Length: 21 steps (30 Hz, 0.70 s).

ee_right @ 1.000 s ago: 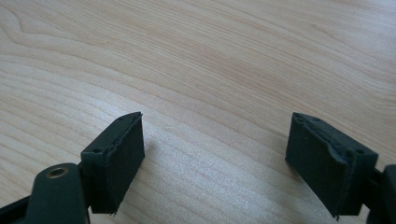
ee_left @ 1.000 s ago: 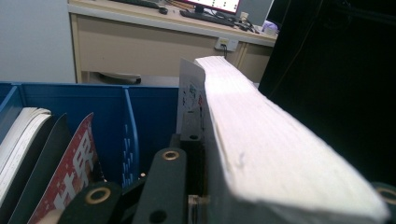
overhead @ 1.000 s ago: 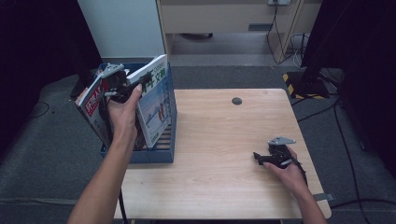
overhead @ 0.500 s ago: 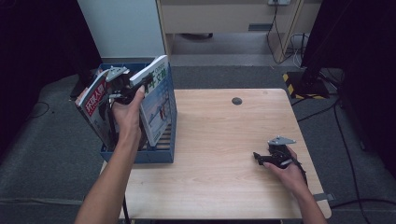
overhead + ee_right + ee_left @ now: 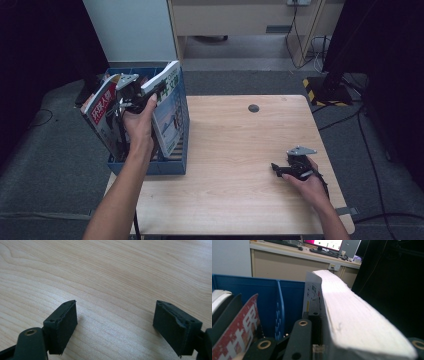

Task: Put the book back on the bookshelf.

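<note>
Book Tilts Slightly in the Bin

Little has shifted since the earlier frames: only the left hand has nudged the thick book a touch.

Largest first, the wooden table carries a blue bin at its left edge. The book stands tilted inside it, clamped by the left gripper. A red magazine leans beside it. The right gripper rests on the table, jaws wide apart, holding nothing.
</note>
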Tool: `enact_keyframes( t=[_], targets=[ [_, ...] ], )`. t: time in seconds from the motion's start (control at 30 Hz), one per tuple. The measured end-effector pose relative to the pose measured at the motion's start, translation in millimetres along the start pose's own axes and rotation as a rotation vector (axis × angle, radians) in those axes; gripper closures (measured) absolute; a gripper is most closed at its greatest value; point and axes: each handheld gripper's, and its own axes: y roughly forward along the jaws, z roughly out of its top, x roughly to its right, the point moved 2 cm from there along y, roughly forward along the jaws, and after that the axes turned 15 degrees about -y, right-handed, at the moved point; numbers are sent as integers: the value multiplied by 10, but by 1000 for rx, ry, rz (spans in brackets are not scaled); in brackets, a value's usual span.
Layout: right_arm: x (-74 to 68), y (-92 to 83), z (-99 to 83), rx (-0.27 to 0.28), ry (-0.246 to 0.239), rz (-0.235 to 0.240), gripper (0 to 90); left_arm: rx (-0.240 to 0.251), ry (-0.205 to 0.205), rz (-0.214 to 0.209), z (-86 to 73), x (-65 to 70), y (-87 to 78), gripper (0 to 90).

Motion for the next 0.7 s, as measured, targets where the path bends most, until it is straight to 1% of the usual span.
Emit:
enact_keyframes(
  t=[0.33, 0.53, 0.7],
  targets=[
    [0, -1, 0, -1, 0, 1, 195, 2, 7, 1, -61, 15, 16, 731],
    [0, 1, 0, 1, 0, -2, 195, 9, 2, 2, -87, -20, 3, 731],
    [-1, 1, 0, 0, 1, -2, 195, 15, 3, -8, -129, -54, 3, 730]
  ],
)
